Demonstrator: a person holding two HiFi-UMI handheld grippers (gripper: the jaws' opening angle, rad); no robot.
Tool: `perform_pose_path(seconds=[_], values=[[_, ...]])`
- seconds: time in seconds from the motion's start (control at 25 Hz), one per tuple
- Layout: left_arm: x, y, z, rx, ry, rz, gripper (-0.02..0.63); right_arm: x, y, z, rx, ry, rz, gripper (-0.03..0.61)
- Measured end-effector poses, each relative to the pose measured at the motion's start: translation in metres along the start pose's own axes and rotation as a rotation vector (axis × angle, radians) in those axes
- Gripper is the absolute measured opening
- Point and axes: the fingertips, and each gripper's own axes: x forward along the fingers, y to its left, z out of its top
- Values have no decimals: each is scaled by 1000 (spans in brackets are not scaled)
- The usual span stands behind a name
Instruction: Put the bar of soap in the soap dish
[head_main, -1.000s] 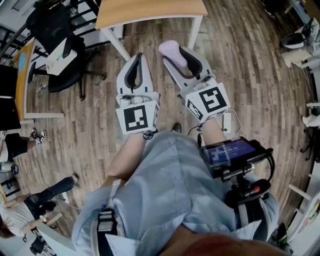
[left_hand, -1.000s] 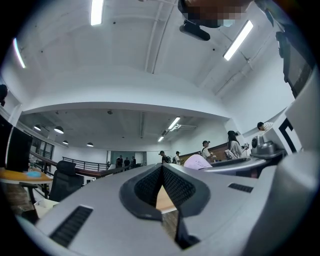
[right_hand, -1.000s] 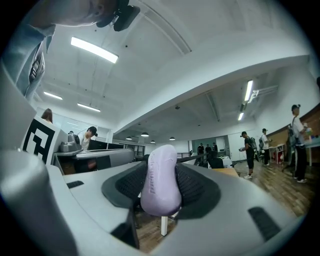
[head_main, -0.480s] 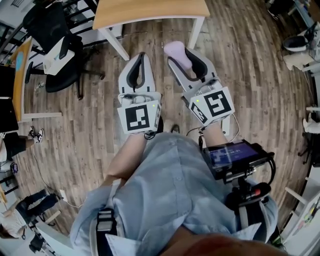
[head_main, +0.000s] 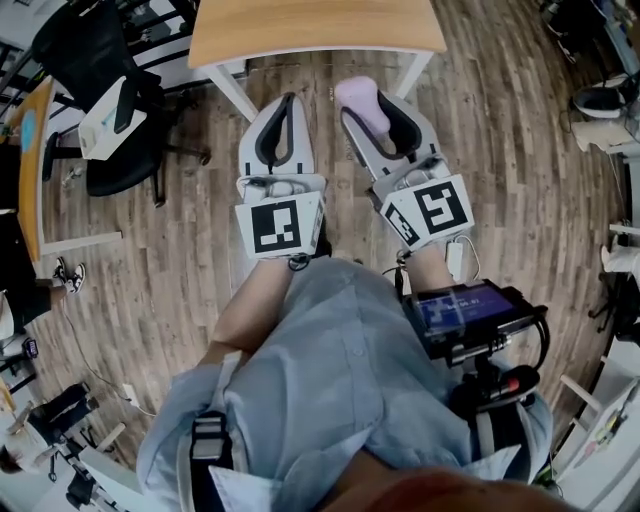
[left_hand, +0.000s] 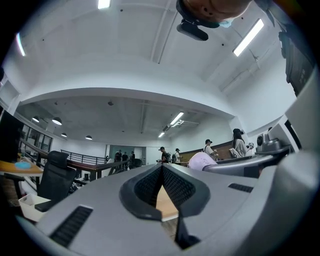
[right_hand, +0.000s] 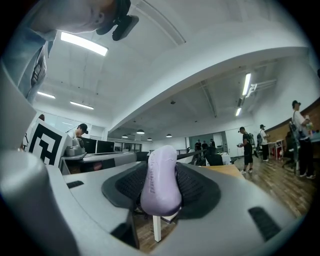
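The lilac bar of soap (head_main: 362, 105) (right_hand: 160, 180) is clamped between the dark pads of my right gripper (head_main: 372, 112) (right_hand: 161, 186), sticking out past the tips. To its left my left gripper (head_main: 278, 128) (left_hand: 161, 192) has its jaws closed together with nothing between them. Both grippers hang over the wooden floor, just short of the near edge of a wooden table (head_main: 310, 28). The soap also shows in the left gripper view as a pale lump (left_hand: 201, 161) at the right. No soap dish appears in any view.
A white table leg (head_main: 232, 92) slants down at the left of the grippers, another (head_main: 412, 68) at the right. A black office chair (head_main: 110, 110) stands at the far left. Several people stand far off in the open office (right_hand: 250, 147).
Both grippers have moved forward and a little right toward the table's near edge, the soap carried along. The table top fills more of the head view.
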Motion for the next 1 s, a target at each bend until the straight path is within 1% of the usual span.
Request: perform_pose_path(seconds=[0.16,0.44,0.64,0.8,1.0], values=[[42,51,-12,-12,-2,1,6,67,-10,0,-9,7,-4,195],[82,103,-12,-20,-33,-3,6,137,-13,11,-35,-10,9,195],[102,129,-15,-37,-43,-8,6,170,-15,16,-51,-10,4,195],[116,147,-30,-52,-13,-5,6,190,-22,12,-57,2,-9,195],[138,157,-39,-55,-9,2,6,208,-41,7,-47,14,-17,195]])
